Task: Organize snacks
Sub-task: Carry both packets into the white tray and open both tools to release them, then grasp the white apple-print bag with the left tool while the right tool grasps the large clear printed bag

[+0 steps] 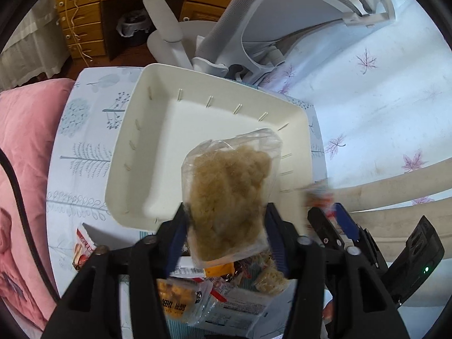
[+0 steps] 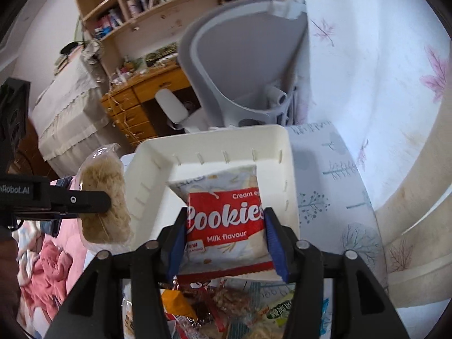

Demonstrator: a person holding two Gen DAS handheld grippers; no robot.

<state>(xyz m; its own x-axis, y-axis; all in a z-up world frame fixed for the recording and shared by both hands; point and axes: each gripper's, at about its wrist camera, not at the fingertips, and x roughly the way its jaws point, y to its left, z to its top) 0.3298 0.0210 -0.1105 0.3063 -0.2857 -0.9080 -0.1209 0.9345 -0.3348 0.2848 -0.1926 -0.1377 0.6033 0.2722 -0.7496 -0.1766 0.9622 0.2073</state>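
Note:
My left gripper (image 1: 226, 220) is shut on a clear bag of pale brown snack (image 1: 228, 186), its blue pads pressing both sides. The bag hangs over the near right part of the white tray (image 1: 127, 141), which has nothing in it. In the right wrist view the same bag (image 2: 104, 197) hangs at the tray's left wall (image 2: 141, 175). My right gripper (image 2: 224, 226) is shut on a red and white cookies packet (image 2: 226, 214), held over the tray's near half. In the left wrist view the right gripper (image 1: 330, 217) is beside the tray's right rim. Several loose snack packets (image 2: 226, 305) lie under both grippers.
The tray sits on a small table with a pale tree-print cloth (image 1: 84, 141). A grey office chair (image 1: 282, 28) stands right behind it, and a wooden desk (image 1: 84, 14) farther back. Pink bedding (image 1: 25, 141) is on the left, and a white leaf-print sheet (image 1: 381, 99) on the right.

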